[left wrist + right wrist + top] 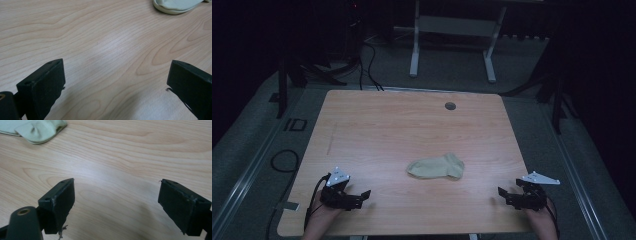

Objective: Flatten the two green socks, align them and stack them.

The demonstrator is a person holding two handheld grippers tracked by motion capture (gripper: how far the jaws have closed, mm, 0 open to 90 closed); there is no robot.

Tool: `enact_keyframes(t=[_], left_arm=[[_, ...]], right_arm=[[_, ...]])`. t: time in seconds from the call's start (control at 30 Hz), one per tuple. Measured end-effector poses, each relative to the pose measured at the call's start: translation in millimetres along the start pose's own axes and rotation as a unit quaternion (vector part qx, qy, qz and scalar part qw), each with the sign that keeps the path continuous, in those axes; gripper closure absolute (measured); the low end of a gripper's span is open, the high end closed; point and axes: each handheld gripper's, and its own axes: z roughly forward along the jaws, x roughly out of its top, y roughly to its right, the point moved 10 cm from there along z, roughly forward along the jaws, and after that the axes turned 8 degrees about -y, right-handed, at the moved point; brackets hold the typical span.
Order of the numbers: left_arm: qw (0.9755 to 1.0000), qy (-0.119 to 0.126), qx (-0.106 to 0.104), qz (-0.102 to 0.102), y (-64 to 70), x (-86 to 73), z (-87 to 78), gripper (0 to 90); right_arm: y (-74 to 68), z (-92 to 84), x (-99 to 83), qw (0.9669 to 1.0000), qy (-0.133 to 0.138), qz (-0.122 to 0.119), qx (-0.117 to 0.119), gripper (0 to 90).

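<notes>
A pale yellow-green sock (436, 167) lies flat near the middle of the wooden table (402, 125), toward its front. My left gripper (362, 197) rests at the front left of the table, open, with nothing between its jaws; the sock's edge (175, 6) shows at the top right of the left gripper view, well beyond the gripper (116, 82). My right gripper (504, 196) sits at the front right, also open and empty. In the right gripper view the sock (35, 128) lies at the top left, far from the gripper (117, 200).
A small dark round grommet (450, 106) sits near the table's far edge. Beyond the table stands a white desk frame (452, 40) on grey floor, with cables (367, 65) trailing at the left. The surroundings are dark.
</notes>
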Motion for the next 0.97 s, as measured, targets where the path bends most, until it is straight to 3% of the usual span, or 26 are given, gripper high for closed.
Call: enact_keyframes(t=[0.5, 0.97], left_arm=[[0.9983, 0.027, 0.036, -0.038, -26.3, -22.2, -26.1, 1.9], [0.9974, 0.035, 0.048, -0.042, -26.1, -32.9, -30.3, 1.9]], right_arm=[[15.9, -3.5, -11.8, 0.9997, 0.006, 0.020, -0.016, 13.8], [20.6, -6.4, -11.6, 0.9990, 0.020, 0.023, -0.033, 13.8]])
